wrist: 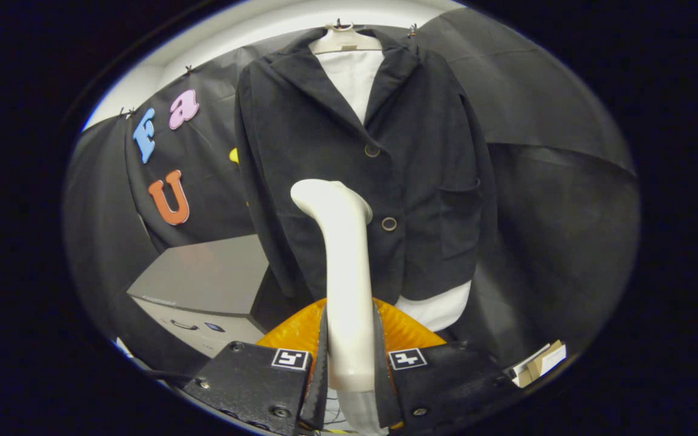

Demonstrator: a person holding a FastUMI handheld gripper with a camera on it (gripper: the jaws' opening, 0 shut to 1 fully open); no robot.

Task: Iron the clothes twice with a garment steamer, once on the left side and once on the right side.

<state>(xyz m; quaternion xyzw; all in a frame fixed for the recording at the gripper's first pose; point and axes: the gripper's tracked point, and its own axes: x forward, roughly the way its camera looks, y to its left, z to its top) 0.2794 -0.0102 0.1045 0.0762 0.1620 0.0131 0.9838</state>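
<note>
A dark jacket [422, 157] over a white shirt hangs on a pale hanger [342, 37] straight ahead of me. My gripper [349, 357] is shut on the white handle of the garment steamer [343, 254], both fingers pressing its sides. The steamer stands upright between the fingers. Its bent head sits against or just before the jacket's front, left of the lower button [389, 223]; I cannot tell if it touches. An orange ribbed part [409, 330] of the steamer's base shows behind the handle.
A grey box-like cabinet [209, 284] stands low to the left of the jacket. A small cardboard box [540, 362] lies low to the right. Black cloth walls close in behind and on both sides.
</note>
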